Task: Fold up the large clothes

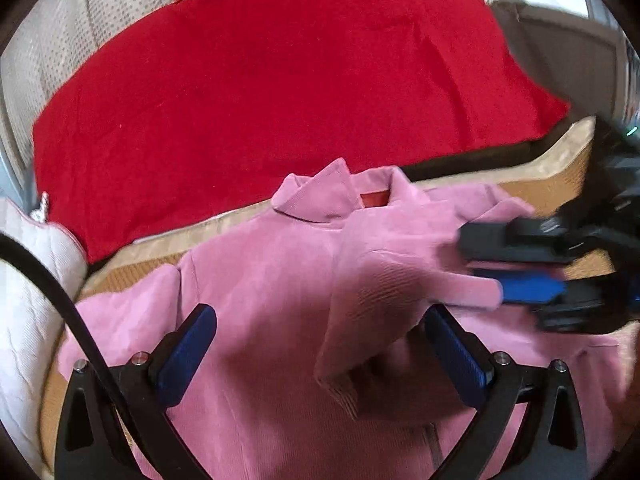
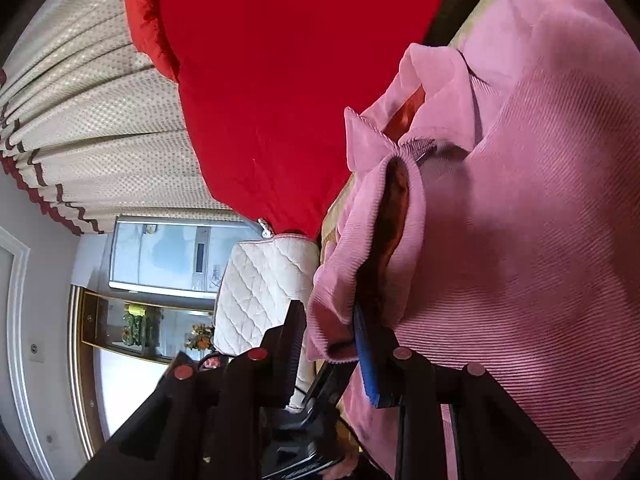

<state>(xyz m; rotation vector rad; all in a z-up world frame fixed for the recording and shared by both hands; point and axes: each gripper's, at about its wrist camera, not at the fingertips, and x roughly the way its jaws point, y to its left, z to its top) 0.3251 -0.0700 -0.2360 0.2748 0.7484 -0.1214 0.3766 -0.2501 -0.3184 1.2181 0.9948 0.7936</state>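
A pink corduroy jacket (image 1: 280, 280) lies spread on a woven mat, collar (image 1: 320, 196) pointing away. One sleeve (image 1: 380, 300) is folded across its body. My left gripper (image 1: 320, 352) is open and empty, hovering over the jacket's middle. My right gripper (image 1: 480, 264) comes in from the right, its fingers around the sleeve's cuff end. In the right wrist view the jacket (image 2: 520, 220) fills the right side, and the right gripper (image 2: 332, 344) has the cuff (image 2: 340, 320) between its partly parted fingers.
A large red blanket (image 1: 280, 80) lies beyond the jacket. A white quilted cushion (image 1: 28, 288) sits at the left. The tan mat's edge (image 1: 560, 168) shows at right. Curtains (image 2: 80, 120) and a cabinet (image 2: 132, 320) stand in the background.
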